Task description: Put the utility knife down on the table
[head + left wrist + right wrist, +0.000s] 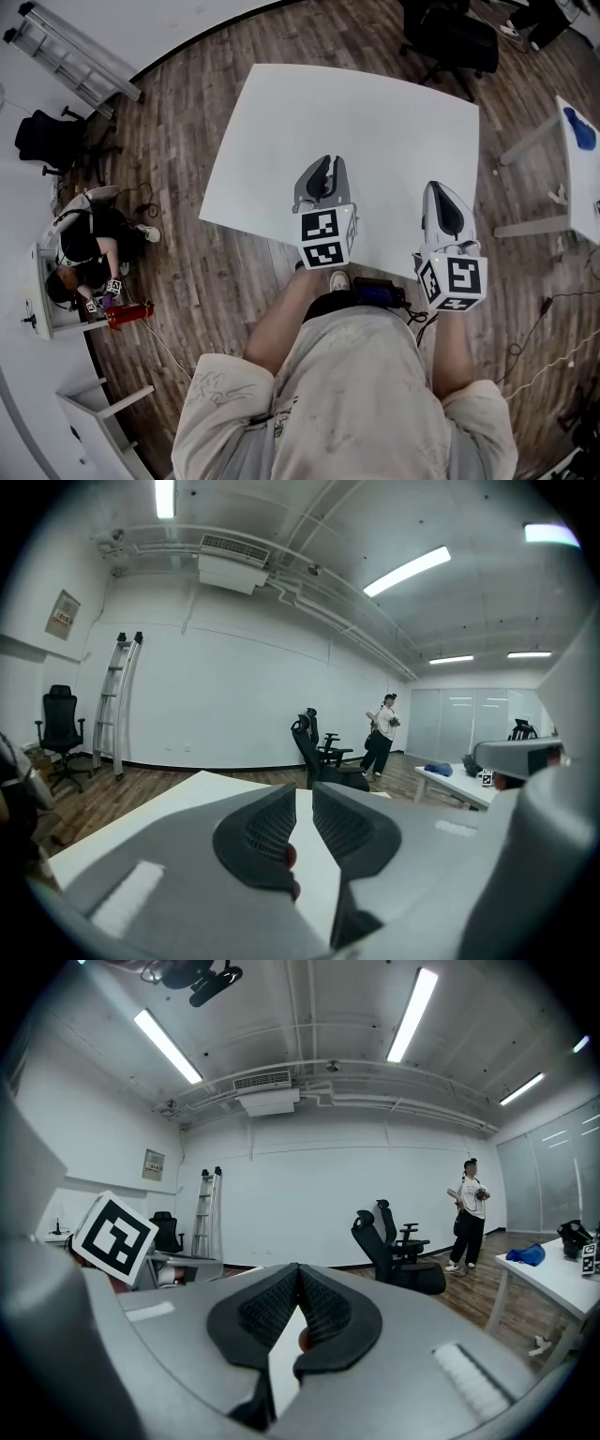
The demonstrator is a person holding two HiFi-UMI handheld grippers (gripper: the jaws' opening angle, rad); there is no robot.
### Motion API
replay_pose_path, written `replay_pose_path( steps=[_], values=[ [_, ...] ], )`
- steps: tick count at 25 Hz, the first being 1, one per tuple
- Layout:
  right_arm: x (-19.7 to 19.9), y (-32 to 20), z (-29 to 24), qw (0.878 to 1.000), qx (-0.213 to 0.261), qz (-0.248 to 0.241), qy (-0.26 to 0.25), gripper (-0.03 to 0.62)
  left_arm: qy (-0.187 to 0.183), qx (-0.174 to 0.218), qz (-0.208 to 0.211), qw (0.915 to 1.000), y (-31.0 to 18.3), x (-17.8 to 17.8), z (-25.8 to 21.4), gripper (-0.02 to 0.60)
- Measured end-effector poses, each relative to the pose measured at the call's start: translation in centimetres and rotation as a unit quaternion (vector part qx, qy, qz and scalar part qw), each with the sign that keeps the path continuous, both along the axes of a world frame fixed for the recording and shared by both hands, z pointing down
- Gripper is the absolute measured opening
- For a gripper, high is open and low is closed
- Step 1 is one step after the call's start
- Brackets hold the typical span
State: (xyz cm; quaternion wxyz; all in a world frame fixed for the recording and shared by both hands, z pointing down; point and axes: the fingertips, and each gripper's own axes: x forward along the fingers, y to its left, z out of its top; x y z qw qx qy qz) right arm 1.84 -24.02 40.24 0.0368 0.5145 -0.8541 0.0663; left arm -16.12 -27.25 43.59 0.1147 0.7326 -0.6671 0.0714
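No utility knife shows in any view. The white table (375,122) lies bare in front of me. My left gripper (323,167) hangs over the table's near part, pointing across it. In the left gripper view, the left gripper (304,794) has a narrow gap between its dark ribbed pads (267,832), and nothing sits in it. My right gripper (441,192) is held at the table's near right edge. Seen in the right gripper view, the right gripper (298,1274) has its pads meeting at the tips, with nothing between them.
A black office chair (450,37) stands beyond the table's far side. A second white table (581,187) with a blue thing (579,129) is at the right. A ladder (70,56) lies at the far left, and a person (80,248) crouches there. Another person (382,733) stands far off.
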Motion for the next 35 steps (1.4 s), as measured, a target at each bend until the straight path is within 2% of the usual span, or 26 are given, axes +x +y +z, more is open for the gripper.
replay_pose_path(
  steps=[6, 19, 27, 35],
  values=[
    [0.2, 0.0, -1.4, 1.0, 0.001, 0.0, -0.001, 0.006, -0.009, 0.034, 0.008, 0.9993, 0.7, 0.7, -4.2, 0.074],
    [0.1, 0.6, -1.3, 1.0, 0.007, -0.003, -0.003, 0.006, -0.047, 0.093, 0.009, 0.9946, 2.6, 1.3, -7.2, 0.04],
    [-0.4, 0.6, -2.3, 1.0, 0.012, -0.005, -0.004, 0.006, -0.046, 0.103, 0.008, 0.9935, 3.8, 0.9, -8.5, 0.021],
    [-0.6, 1.0, -1.6, 1.0, 0.019, -0.008, -0.005, 0.006, -0.041, 0.097, 0.01, 0.9943, 4.9, 0.6, -6.6, 0.02]
  ],
)
